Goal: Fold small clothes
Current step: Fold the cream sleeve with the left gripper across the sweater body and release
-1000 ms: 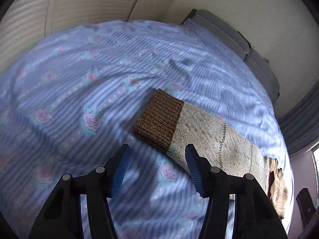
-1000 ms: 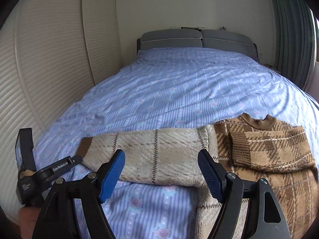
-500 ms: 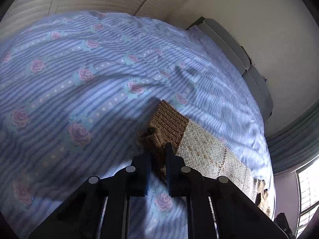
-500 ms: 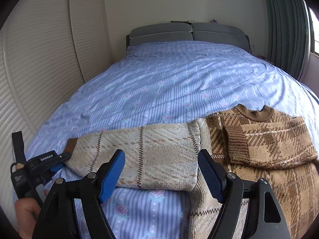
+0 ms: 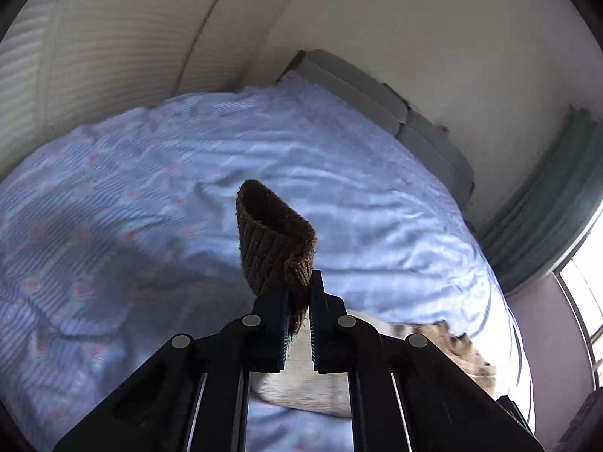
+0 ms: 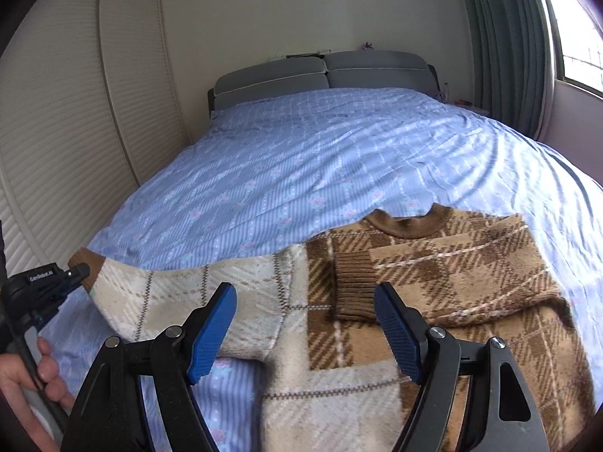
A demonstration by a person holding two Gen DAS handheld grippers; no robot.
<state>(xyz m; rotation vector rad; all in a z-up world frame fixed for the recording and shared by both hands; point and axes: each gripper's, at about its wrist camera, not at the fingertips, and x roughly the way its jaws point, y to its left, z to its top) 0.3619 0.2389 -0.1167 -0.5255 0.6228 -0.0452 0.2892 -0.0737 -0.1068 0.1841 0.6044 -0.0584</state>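
Two sleeves to deal with on one small plaid sweater (image 6: 433, 301), spread face-up on the blue flowered bed (image 6: 301, 150), collar toward the headboard (image 6: 324, 71). One sleeve already folded in across the chest, brown cuff (image 6: 356, 286) resting near the middle. Other sleeve (image 6: 196, 293) stretched out sideways, pale plaid, with its cuff end raised off the bedspread.

Left hand-held gripper (image 5: 299, 301): pressed together, pinching that second brown ribbed cuff (image 5: 277, 243), which sticks up above the blue pads as an open tube. Same gripper visible at the left edge of the right wrist view (image 6: 77, 271), a hand (image 6: 34, 376) on its handle, cuff clamped at its tip.

Right hand-held gripper (image 6: 305, 324): spread wide, nothing between the pads, hovering just above the sweater around the armpit and the folded cuff.

Step in hand, by the look of it: second sleeve fold, grip made and lift begun.

Next move likely calls for carrying the cuff over the chest to land across or beside the first sleeve, keeping the sleeve flat and untwisted. Free gripper well placed to pin the shoulder so the body stays put. Risk: knit slipping from the pinch, or the whole sweater dragging sideways.
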